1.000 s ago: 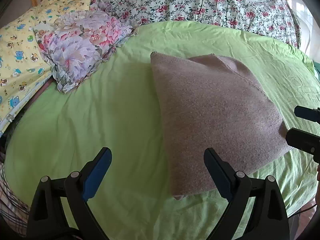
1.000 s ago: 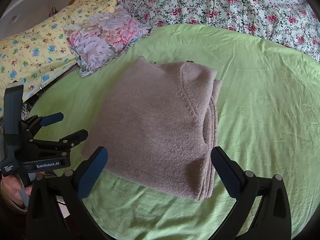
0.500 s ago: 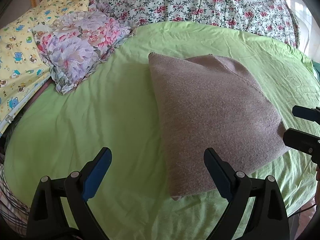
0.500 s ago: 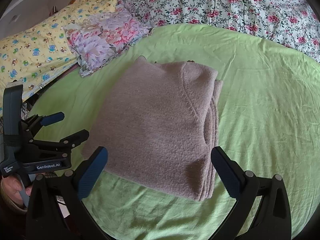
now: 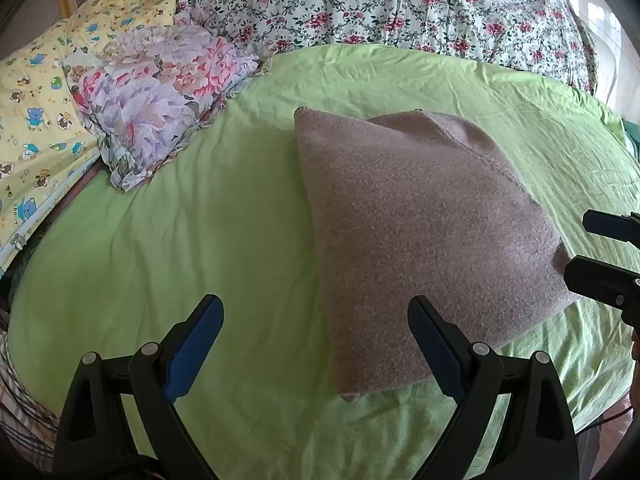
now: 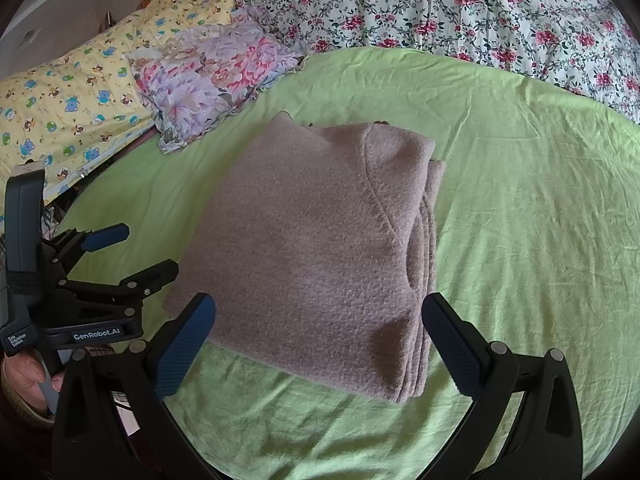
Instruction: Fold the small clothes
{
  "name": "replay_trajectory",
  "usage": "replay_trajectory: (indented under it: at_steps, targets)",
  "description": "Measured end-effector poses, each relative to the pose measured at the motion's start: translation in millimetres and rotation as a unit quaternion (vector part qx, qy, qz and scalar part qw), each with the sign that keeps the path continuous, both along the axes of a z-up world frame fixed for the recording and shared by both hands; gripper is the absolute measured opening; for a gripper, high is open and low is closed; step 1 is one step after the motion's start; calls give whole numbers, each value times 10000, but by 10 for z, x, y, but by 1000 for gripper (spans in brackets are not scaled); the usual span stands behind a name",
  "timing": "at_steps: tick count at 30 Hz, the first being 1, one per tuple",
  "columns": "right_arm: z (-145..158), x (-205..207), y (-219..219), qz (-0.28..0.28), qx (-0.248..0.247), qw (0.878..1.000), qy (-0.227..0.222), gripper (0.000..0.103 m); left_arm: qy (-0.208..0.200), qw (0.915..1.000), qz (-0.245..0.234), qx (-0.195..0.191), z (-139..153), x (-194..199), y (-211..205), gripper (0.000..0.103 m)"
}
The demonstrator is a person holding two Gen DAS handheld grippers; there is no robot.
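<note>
**Folded sweater on the bed, both grippers spread and empty**

A mauve knitted sweater [image 6: 316,248] lies folded into a thick rectangle on the green bed sheet [image 6: 520,208]. In the right wrist view it sits just ahead of and between the fingers of the right gripper [image 6: 318,330], its stacked folded edges showing near the right-hand finger [image 6: 452,344]. Those fingers stand wide apart and hold nothing; they hang above the near edge of the cloth, though whether they touch it is hard to tell through the fisheye.

The left gripper [image 5: 316,340] is likewise spread wide with nothing between its fingers. From its camera the sweater [image 5: 420,232] lies ahead and toward its right finger, whose tip overlaps the garment's near corner in the view; its left finger hangs over bare sheet.

Each gripper shows in the other's camera: the left gripper [image 6: 120,248] just beside the sweater's left edge, and the right gripper [image 5: 588,248] at the sweater's far right corner.

Beyond the fingers, a floral pillow [image 6: 216,76] rests near a yellow cartoon-print quilt [image 6: 76,100] and a rose-patterned quilt [image 6: 460,4].
</note>
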State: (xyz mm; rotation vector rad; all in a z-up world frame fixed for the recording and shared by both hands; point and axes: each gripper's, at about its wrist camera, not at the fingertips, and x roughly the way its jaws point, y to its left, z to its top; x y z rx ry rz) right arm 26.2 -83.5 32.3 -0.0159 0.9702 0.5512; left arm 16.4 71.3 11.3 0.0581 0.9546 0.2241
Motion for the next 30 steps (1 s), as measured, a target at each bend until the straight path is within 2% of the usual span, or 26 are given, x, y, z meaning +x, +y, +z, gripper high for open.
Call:
replay_trajectory:
  at_steps: [30]
  targets:
    - [23, 19, -5, -18, 28, 10000, 3, 103, -13, 10000, -43, 17, 20, 24, -32, 94]
